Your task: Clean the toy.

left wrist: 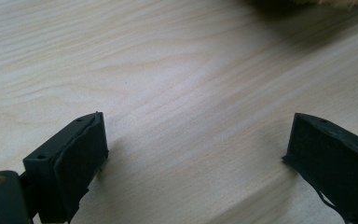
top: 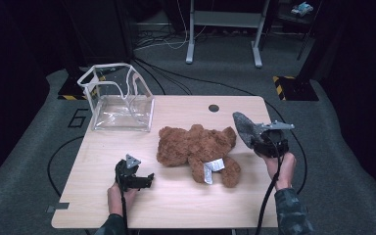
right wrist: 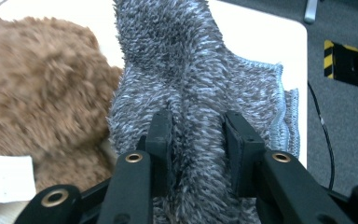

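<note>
- High view: your right gripper [top: 252,133] is off the table's right edge, jaws clamped on a grey fuzzy cloth [top: 244,128] that sticks up and to the left of it.
- The cloth is lifted clear of the wooden table [top: 176,196]; its upper tip is just beside the brown teddy bear [top: 198,149], and you cannot tell from here whether the two touch.
- Right gripper view: both black pads press into a fold of the grey cloth [right wrist: 191,84], pinching it at a narrow gap. The cloth's stitched blue-grey hem hangs out past the right-hand jaw.
- In that same view the teddy bear [right wrist: 37,93] lies to the left of the cloth, with its white label [right wrist: 4,182] low at the left edge.
- Your left gripper [top: 144,180] rests low over the table near the front edge, left of the bear and apart from it.
- Left gripper view: your left gripper [left wrist: 196,154] has its jaws spread wide with bare tabletop [left wrist: 168,70] between them; a strip of brown fur shows at the top edge.
- A clear plastic bag [top: 120,100] with white trim stands open at the table's far-left corner, well apart from both grippers.
</note>
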Demonstrator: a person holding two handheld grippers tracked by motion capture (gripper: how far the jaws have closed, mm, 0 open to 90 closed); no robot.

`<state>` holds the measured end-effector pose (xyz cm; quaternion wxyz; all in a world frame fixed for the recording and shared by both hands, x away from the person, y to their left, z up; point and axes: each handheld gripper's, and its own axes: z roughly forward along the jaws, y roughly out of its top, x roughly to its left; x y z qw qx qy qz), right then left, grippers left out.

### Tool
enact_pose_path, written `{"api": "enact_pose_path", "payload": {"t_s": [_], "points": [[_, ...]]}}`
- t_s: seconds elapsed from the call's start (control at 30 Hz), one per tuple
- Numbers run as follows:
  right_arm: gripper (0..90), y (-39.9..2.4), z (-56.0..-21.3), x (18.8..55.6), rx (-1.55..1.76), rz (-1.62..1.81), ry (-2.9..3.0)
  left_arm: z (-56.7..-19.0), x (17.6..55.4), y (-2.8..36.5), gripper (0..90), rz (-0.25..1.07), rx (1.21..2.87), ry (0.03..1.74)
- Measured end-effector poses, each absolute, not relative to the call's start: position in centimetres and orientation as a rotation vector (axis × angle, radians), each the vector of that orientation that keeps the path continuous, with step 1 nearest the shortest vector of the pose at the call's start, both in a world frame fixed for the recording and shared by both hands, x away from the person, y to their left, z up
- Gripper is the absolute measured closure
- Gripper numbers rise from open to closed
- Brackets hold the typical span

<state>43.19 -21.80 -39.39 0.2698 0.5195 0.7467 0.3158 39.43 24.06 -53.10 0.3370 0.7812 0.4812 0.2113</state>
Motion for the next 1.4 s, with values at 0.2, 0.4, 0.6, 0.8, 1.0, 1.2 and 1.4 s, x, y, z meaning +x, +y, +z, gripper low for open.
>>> {"api": "enact_pose_path", "payload": {"t_s": [0.2,0.4,0.6,0.8,1.0,1.2,1.4], "points": [[66.3,-20.2,-38.4,43.6,1.357,0.884,2.022,-53.1,39.4,24.1,4.7,0.550,2.036,1.254],[66.3,-18.3,-37.0,43.9,1.307,0.915,2.032,-53.1,39.5,24.1,4.7,0.550,2.037,1.252],[66.4,-16.6,-35.7,44.3,1.260,0.947,2.050,-53.1,39.5,24.1,4.8,0.549,2.037,1.251],[66.3,-14.4,-34.9,44.6,1.215,0.985,2.079,-53.1,39.5,24.1,4.8,0.550,2.037,1.250],[66.3,-12.1,-34.7,44.7,1.187,1.031,2.119,-53.1,39.5,24.1,4.8,0.556,2.039,1.250],[66.2,-9.8,-35.1,44.9,1.150,1.047,2.167,-53.0,39.4,24.2,4.9,0.543,2.060,1.243],[66.2,-7.5,-35.8,45.0,1.117,1.060,2.223,-53.0,39.4,24.2,5.0,0.545,2.059,1.242]]}}
